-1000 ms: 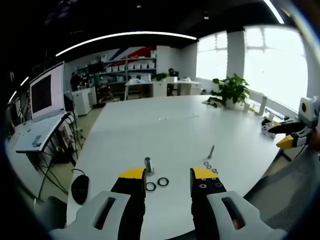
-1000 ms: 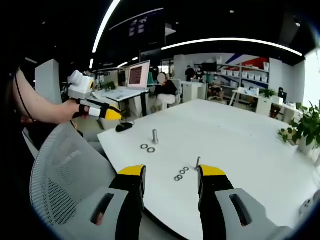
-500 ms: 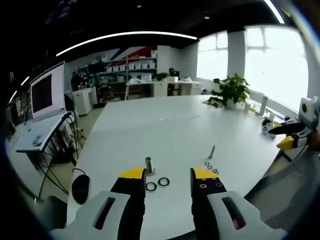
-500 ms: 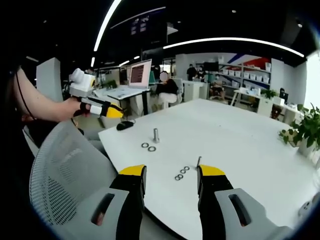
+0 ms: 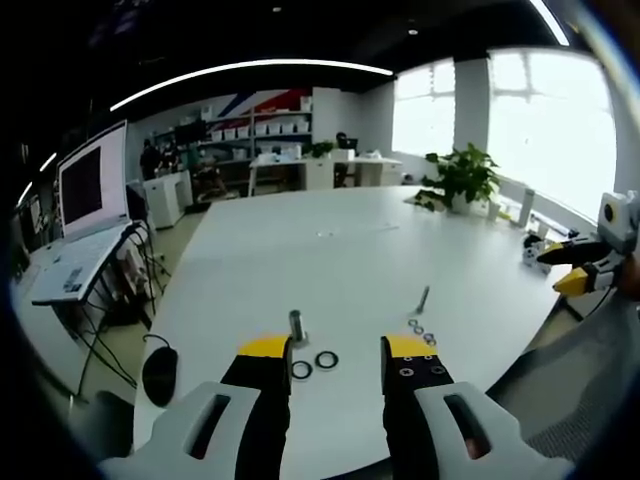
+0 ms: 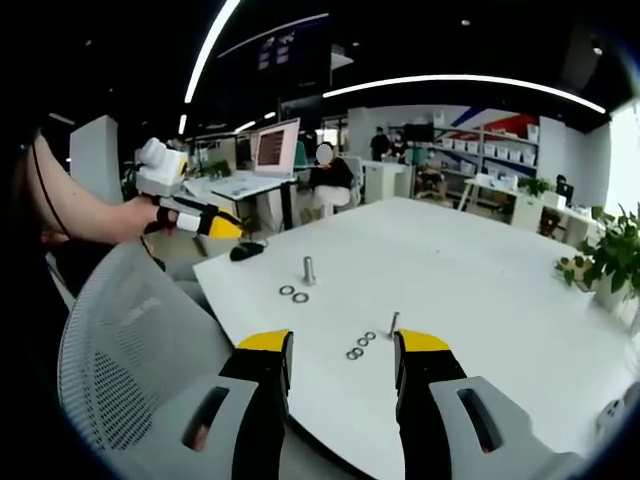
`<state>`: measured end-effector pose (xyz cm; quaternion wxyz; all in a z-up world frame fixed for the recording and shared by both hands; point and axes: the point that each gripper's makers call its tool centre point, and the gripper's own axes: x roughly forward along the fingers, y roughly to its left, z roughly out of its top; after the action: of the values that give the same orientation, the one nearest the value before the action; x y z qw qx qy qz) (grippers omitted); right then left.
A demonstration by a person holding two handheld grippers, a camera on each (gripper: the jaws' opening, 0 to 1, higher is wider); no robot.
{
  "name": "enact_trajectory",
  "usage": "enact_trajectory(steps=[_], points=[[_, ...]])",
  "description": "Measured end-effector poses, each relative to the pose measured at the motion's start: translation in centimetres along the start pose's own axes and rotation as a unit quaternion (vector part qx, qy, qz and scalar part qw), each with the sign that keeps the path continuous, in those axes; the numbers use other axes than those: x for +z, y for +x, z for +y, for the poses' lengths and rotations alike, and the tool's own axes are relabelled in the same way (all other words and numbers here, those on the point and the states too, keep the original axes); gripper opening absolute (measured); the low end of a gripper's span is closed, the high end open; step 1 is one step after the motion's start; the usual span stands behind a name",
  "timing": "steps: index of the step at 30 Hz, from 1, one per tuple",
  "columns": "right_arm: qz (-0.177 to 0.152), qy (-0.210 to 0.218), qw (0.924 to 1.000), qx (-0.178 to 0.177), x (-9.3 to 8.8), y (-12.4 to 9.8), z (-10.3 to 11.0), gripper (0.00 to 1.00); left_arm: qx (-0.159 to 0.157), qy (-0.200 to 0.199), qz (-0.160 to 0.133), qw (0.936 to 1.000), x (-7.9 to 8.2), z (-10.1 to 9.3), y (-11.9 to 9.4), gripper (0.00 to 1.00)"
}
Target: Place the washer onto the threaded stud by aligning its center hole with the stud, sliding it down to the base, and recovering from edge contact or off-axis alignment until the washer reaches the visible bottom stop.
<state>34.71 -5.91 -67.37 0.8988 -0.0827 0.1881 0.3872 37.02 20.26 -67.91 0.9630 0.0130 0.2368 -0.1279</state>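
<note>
The big white table (image 5: 330, 250) holds it all. The left gripper (image 5: 335, 355) and right gripper (image 6: 340, 350) are wide apart, holding nothing. The stud (image 5: 296, 326) stands beside two washers (image 5: 314, 365). A washer is thin and flat, so it may slip away.

A large white table (image 5: 330, 250) stood in an open office with bright windows (image 5: 540, 120), shelving (image 5: 270, 130), a potted plant (image 5: 462, 180) and curved ceiling lights (image 5: 250, 72).

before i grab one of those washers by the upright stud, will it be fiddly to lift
Probably. The washers are thin rings lying flat on the smooth white table, so wide fingers may slide over them. Being small, they look light and apt to skid if nudged.
</note>
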Motion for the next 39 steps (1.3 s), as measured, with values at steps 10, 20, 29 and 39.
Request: enact_trajectory(steps=[10,20,29,39], points=[[0.000,-0.003,1.0000,-0.005,0.01,0.01,-0.09,0.43,-0.002,0.003,0.000,1.0000,-0.22,0.29,0.12,0.34],[0.001,-0.003,1.0000,-0.007,-0.04,-0.01,-0.16,0.43,0.003,0.000,0.003,1.0000,-0.39,0.63,0.10,0.33],[0.006,-0.003,1.0000,-0.007,-0.19,0.05,-0.19,0.43,0.006,0.000,0.004,1.0000,-0.42,0.71,0.17,0.34],[0.006,-0.004,0.9999,-0.009,-0.08,0.11,-0.22,0.43,0.005,-0.004,0.004,1.0000,-0.50,0.82,0.21,0.34]])
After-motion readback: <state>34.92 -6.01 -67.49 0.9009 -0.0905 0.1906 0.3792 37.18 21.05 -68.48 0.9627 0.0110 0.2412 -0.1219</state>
